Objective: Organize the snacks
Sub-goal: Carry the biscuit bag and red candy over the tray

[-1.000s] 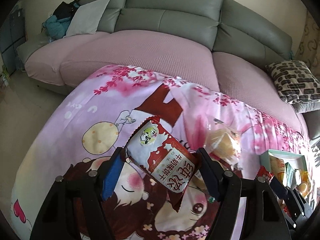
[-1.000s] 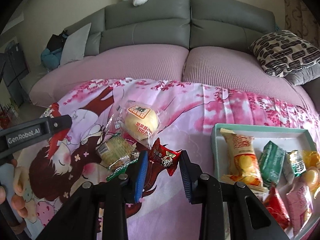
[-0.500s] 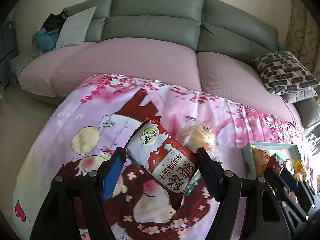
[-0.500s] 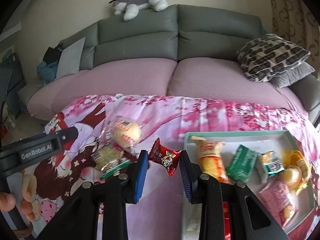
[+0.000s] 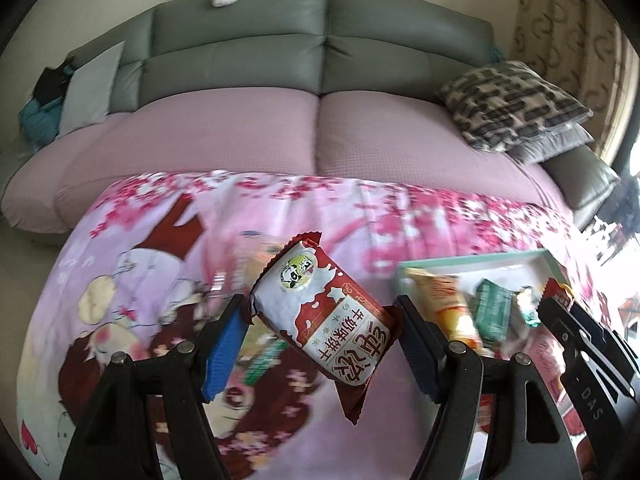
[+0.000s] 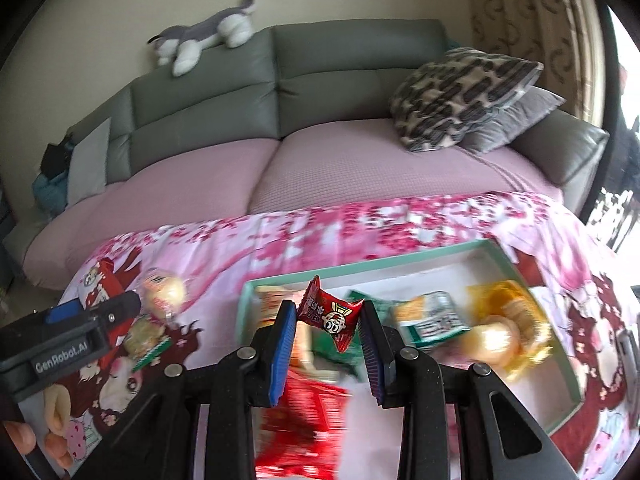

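Note:
My left gripper [image 5: 322, 312] is shut on a white and dark red snack bag [image 5: 320, 320] and holds it in the air above the pink cartoon cloth [image 5: 140, 264]. My right gripper [image 6: 328, 320] is shut on a small red candy packet [image 6: 330, 314] and holds it over the near left part of the mint-rimmed white tray [image 6: 400, 265]. The tray holds several snack packets, among them a green one [image 6: 340, 354] and yellow ones [image 6: 504, 320]. The tray also shows at the right in the left wrist view [image 5: 472, 260].
A round bun in clear wrap [image 6: 162, 290] and a green-edged cracker pack [image 6: 146, 336] lie on the cloth left of the tray. A grey sofa with a patterned cushion [image 6: 460, 96] and a plush dog [image 6: 204, 36] stands behind the pink-covered seat.
Both grippers have moved right with their snacks. The right gripper's red packet has passed from over the cloth to over the tray. The tray has come nearer in the left wrist view.

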